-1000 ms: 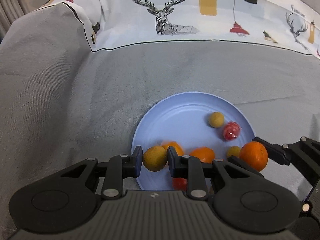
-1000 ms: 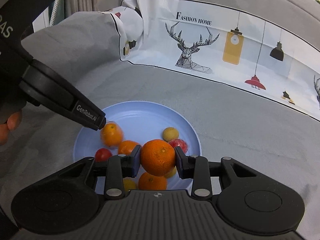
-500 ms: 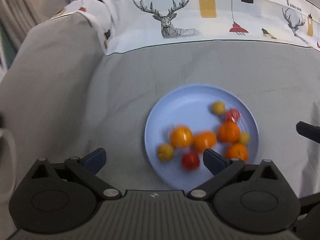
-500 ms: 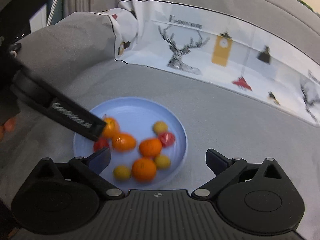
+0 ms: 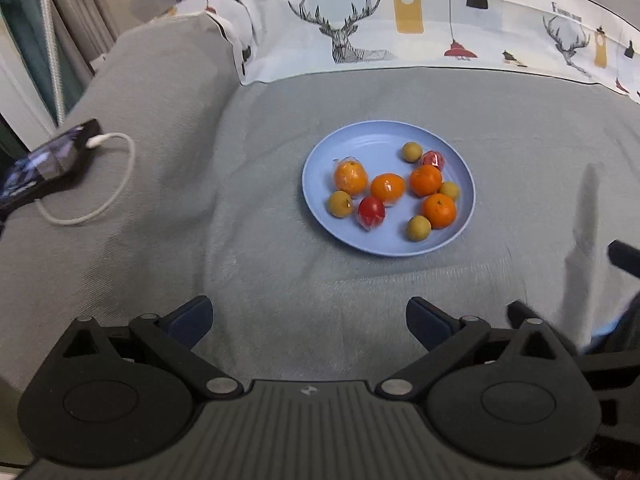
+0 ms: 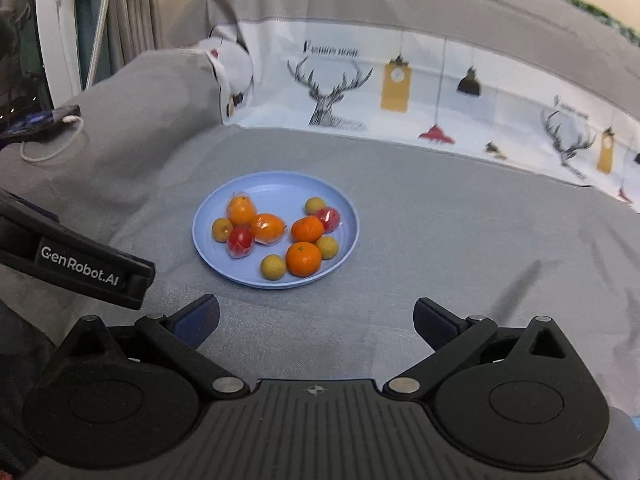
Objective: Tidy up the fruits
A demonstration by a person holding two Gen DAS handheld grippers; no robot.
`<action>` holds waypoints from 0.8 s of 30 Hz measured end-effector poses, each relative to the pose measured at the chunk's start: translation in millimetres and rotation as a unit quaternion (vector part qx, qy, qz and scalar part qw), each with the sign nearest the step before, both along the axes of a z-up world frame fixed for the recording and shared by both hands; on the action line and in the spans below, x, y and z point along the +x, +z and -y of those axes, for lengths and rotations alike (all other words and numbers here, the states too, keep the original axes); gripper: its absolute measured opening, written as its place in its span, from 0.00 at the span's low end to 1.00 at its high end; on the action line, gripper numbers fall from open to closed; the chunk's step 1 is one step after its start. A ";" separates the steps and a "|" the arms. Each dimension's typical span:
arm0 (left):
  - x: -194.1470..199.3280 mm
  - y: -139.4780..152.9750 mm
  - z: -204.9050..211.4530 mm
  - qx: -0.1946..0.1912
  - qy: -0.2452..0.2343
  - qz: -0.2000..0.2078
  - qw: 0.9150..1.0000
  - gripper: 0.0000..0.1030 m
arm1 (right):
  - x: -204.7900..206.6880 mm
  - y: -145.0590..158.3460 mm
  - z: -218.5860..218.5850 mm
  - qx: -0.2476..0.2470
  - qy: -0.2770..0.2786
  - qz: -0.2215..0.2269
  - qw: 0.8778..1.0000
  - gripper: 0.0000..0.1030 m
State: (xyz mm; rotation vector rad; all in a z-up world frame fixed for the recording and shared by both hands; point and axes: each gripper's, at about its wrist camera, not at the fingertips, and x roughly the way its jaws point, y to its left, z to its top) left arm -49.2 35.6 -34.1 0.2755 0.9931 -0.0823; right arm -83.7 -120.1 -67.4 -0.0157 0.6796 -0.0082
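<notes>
A light blue plate [image 5: 320, 160] lies on the grey cloth and also shows in the right wrist view [image 6: 208, 216]. It holds several oranges, such as one at its near right [image 5: 439, 210] [image 6: 303, 258], two red wrapped fruits [image 5: 371, 210] [image 6: 240, 240] and several small yellow-brown fruits [image 5: 340, 204] [image 6: 273, 267]. My left gripper [image 5: 309, 322] is open and empty, well back from the plate. My right gripper [image 6: 316, 318] is open and empty, also back from the plate. The left gripper's body [image 6: 80, 268] shows at the left of the right wrist view.
A phone [image 5: 44, 160] with a white cable [image 5: 116, 184] lies on the raised grey cushion at the left. A white printed cloth with deer [image 5: 360, 40] covers the backrest behind the plate. Curtains hang at the far left.
Both grippers let go of their fruit onto the plate, opened wide and pulled back and up. The plate now looks smaller and farther away.
</notes>
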 end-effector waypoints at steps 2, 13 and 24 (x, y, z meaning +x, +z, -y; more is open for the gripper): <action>-9.5 3.7 -0.9 0.002 -0.002 0.007 1.000 1.00 | -9.3 7.0 1.0 -0.002 -0.010 0.010 1.000 0.99; -32.5 13.1 -4.6 -0.020 0.011 0.022 1.000 1.00 | -32.7 27.4 3.0 0.001 -0.017 0.053 0.998 0.99; -31.7 15.1 -3.6 -0.026 0.011 0.023 0.999 1.00 | -33.7 27.2 4.0 -0.002 -0.019 0.050 0.999 0.99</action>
